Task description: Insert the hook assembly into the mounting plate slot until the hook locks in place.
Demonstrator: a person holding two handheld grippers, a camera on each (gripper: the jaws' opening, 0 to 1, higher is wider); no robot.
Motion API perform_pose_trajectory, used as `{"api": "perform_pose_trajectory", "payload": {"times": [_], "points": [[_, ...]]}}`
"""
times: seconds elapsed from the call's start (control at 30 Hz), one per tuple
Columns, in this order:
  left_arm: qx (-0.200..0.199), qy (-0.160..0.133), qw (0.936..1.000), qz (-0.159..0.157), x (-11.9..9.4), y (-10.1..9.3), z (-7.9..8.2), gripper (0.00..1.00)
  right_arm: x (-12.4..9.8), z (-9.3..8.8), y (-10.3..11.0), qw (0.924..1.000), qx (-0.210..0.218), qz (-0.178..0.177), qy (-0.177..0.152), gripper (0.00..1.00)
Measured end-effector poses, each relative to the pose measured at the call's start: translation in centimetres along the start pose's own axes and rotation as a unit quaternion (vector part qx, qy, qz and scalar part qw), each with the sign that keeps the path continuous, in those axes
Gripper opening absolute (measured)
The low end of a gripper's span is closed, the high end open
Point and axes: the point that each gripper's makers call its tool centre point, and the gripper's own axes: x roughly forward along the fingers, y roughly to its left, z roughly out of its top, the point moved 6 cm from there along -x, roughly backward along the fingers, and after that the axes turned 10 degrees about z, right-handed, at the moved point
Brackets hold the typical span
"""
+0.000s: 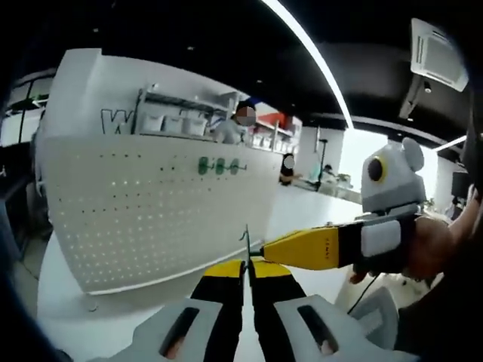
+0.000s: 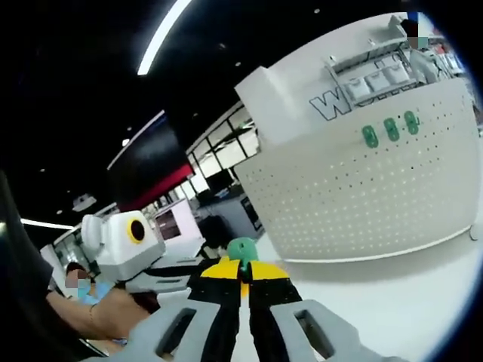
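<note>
White tabletop (image 1: 68, 298) under dark ceiling with light strips. Left gripper (image 1: 246, 264) clamped a thin metal hook (image 1: 245, 240); right gripper (image 2: 242, 277) clamped its green piece (image 2: 242, 250). Pegboard (image 2: 362, 204) stood ahead, three green hooks (image 2: 391, 130) mounted

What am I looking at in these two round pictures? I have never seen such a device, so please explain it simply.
No robot is here. A person holds a hand tool with a two-finger claw in each hand, and a small wide-angle camera rides on each tool. One picture is from the left tool and one from the right, each looking forward along its own yellow and black fingers at the bottom.

In the left gripper view, the left claw is shut on a thin metal hook. The right claw comes in from the right, its tip meeting the hook, with the person's hand behind it.

In the right gripper view, the right claw is shut on a green piece.

Ahead stands a white pegboard on a white table. Three green pieces already sit near its top.
</note>
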Motion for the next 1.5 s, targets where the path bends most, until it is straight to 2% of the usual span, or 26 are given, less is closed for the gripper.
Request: {"api": "perform_pose_trajectory", "payload": {"times": [0.03, 0.1, 0.23, 0.33, 0.43, 0.47, 0.6, 0.83, 0.97, 1.13, 1.33, 1.5], "points": [[-0.008, 0.012, 0.9999, -0.003, 0.2, 0.0, -0.3, 0.03, 0.0, -0.2, 0.0, 0.9999, -0.011, -0.002, 0.009, 0.0], [0.003, 0.002, 1.0, -0.003, 0.3, -0.2, -0.4, 0.04, 0.0, -0.2, -0.1, 0.9999, -0.012, -0.004, 0.005, 0.0], [0.016, 0.013, 0.9997, -0.013, 0.6, -0.4, -0.8, 0.09, -0.2, -0.4, -0.4, 0.9997, -0.018, -0.01, 0.01, 0.0], [0.006, 0.026, 0.9994, -0.022, 0.8, -0.7, -1.5, 0.17, -0.4, -0.4, -0.7, 0.9996, -0.022, -0.012, 0.01, 0.0], [-0.002, 0.026, 0.9996, -0.012, 0.9, -0.6, -2.0, 0.34, -0.5, -0.2, -1.0, 0.9994, -0.028, -0.017, 0.01, 0.0], [-0.017, 0.024, 0.9994, -0.016, 0.9, -0.7, -2.1, 0.38, -0.5, -0.2, -1.2, 0.9994, -0.029, -0.018, 0.011, 0.0], [-0.018, 0.017, 0.9992, -0.03, 0.6, -1.0, -2.0, 0.45, -0.8, -0.1, -1.7, 0.9991, -0.033, -0.023, 0.012, 0.0], [-0.023, 0.004, 0.9983, -0.054, 0.2, -1.7, -1.6, 0.63, -1.2, 0.0, -2.9, 0.9982, -0.044, -0.037, 0.017, 0.0], [-0.04, 0.003, 0.9976, -0.056, 0.0, -2.1, -1.4, 0.8, -1.5, -0.1, -3.6, 0.9971, -0.056, -0.047, 0.021, 0.0], [-0.047, -0.002, 0.9968, -0.065, -0.3, -2.5, -1.0, 0.87, -1.8, 0.0, -4.3, 0.9963, -0.061, -0.056, 0.023, 0.0], [-0.077, -0.014, 0.995, -0.063, -0.7, -2.7, -0.5, 0.94, -2.5, 0.8, -5.9, 0.993, -0.085, -0.08, 0.021, 0.0], [-0.075, -0.018, 0.9954, -0.057, -0.9, -2.8, -0.2, 0.98, -3.2, 1.5, -7.1, 0.9906, -0.095, -0.097, 0.017, 0.0]]}}
